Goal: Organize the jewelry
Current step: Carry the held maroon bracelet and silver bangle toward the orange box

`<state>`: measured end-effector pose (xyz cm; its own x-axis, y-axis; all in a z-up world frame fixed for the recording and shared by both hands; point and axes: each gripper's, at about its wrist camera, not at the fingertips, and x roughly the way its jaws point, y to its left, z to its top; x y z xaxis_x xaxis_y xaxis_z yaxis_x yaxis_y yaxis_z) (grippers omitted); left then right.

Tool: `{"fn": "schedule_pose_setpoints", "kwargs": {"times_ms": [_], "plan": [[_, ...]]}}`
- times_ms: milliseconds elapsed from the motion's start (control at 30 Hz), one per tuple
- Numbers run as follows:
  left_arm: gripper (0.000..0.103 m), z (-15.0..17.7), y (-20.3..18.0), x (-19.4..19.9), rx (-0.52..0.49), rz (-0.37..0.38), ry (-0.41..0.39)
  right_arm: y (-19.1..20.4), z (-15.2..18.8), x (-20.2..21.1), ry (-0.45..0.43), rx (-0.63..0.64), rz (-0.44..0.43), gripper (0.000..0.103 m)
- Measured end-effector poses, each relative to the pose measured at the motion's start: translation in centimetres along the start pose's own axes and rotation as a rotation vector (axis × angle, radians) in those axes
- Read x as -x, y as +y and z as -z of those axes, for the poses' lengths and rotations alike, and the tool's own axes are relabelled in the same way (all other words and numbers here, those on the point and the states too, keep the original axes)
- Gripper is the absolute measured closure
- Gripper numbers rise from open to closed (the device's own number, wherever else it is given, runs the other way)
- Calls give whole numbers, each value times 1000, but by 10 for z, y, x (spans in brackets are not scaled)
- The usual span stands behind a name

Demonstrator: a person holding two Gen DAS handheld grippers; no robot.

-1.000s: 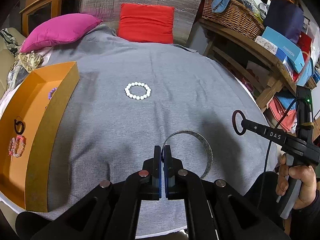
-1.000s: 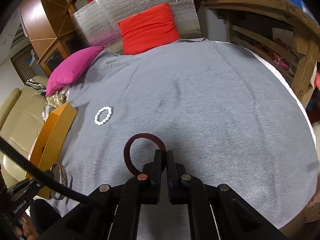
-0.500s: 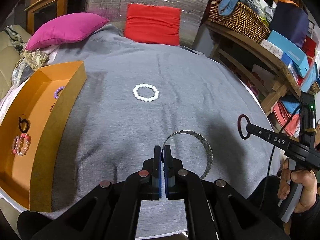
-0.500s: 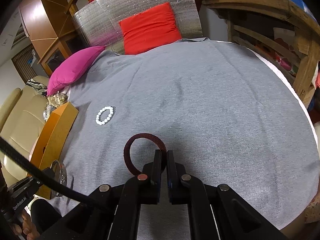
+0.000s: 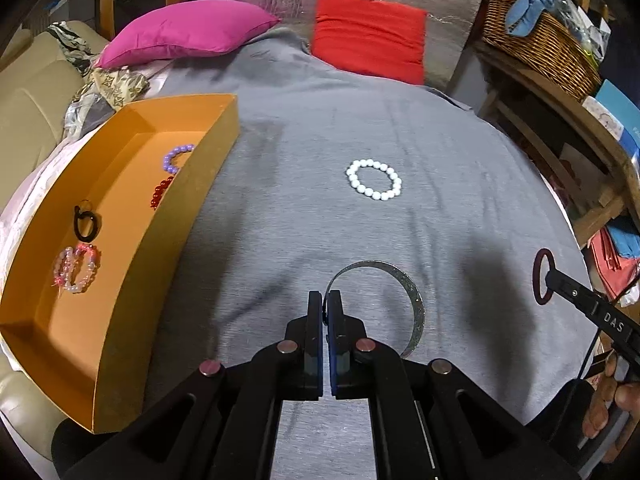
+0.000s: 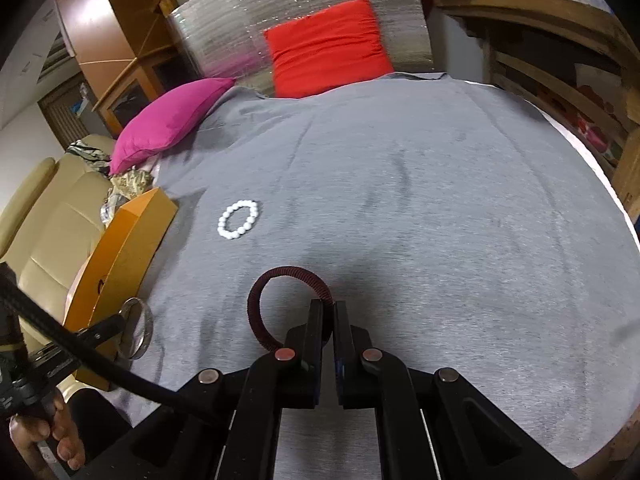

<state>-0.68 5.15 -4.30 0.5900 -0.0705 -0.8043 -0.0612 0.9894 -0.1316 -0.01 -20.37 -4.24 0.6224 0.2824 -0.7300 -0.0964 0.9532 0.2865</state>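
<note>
My left gripper [image 5: 328,298] is shut on a flat silver bangle [image 5: 414,300], held just above the grey cloth. An orange box [image 5: 160,280] lies to its left, holding a purple bead bracelet [image 5: 176,158], a red bead bracelet [image 5: 160,194], a black ring [image 5: 85,222] and a pink bracelet [image 5: 76,268]. A white bead bracelet [image 5: 374,180] rests on the cloth ahead. My right gripper [image 6: 328,306] is shut on a dark red corded band [image 6: 272,280]; the white bead bracelet [image 6: 239,219] and orange box [image 6: 124,248] lie to its left.
A magenta pillow [image 5: 188,28] and a red pillow [image 5: 368,36] sit at the far edge of the grey cloth [image 6: 440,208]. Wooden shelves with a wicker basket [image 5: 536,40] stand on the right, a beige sofa [image 6: 44,232] on the left.
My left gripper has carried the silver bangle leftward, nearer the orange box, which now looms larger. The right gripper, still holding the dark red band, has shifted slightly the same way.
</note>
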Motion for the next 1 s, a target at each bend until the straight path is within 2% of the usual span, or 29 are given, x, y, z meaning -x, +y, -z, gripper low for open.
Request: {"fn": "schedule_pose_setpoints", "kwargs": {"times_ms": [1000], "plan": [[101, -12, 9, 6, 13, -13, -23, 36, -11, -9, 10, 61, -25, 98]]}}
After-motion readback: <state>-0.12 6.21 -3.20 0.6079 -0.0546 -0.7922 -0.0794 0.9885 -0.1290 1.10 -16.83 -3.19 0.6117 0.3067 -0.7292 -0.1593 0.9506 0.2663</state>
